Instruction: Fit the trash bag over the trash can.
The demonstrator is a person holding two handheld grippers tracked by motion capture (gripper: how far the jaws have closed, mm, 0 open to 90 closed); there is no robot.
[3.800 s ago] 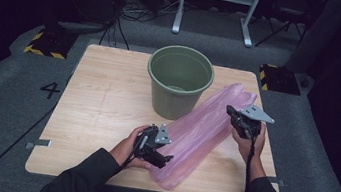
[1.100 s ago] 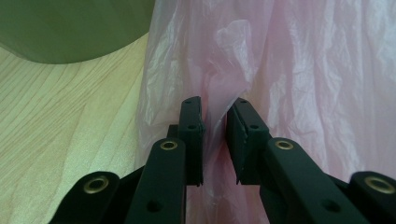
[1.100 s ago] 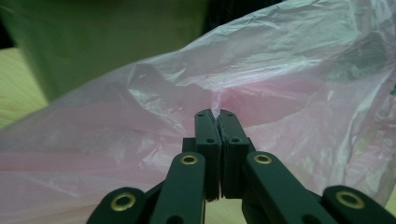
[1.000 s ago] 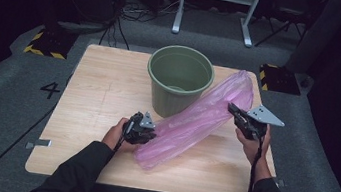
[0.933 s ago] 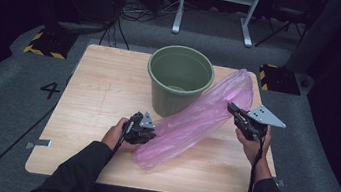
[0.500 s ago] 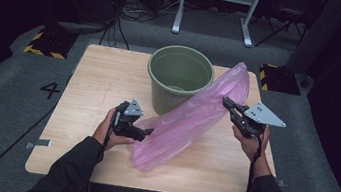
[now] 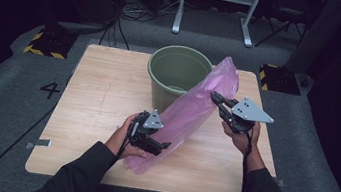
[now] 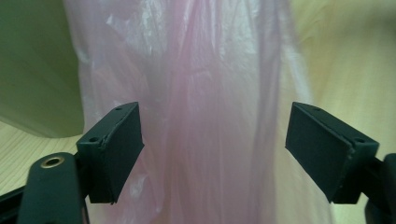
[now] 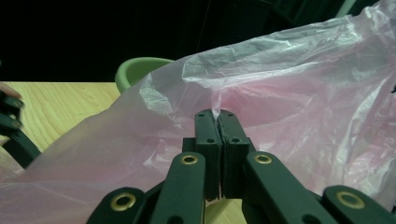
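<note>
Bag half-held, one tong off it.
Right gripper (image 7: 215, 96) pinches the pink bag (image 7: 191, 114) film beside the bin (image 7: 178, 69); left gripper (image 8: 215, 140) jaws have just opened, spread with the bag between, pads clear. Risk: thin film slips or tears from the single pinch, bag sags to the table (image 7: 98, 91).

The bucket (image 7: 178, 75) stands at the far middle of the surface (image 7: 103, 91), its mouth open from above. The bag (image 7: 191, 111) slants from the bucket's right rim down to the near edge, barring the way between left gripper (image 7: 164, 146) and right gripper (image 7: 214, 97). The surface's left half is bare, as is the near right corner.
</note>
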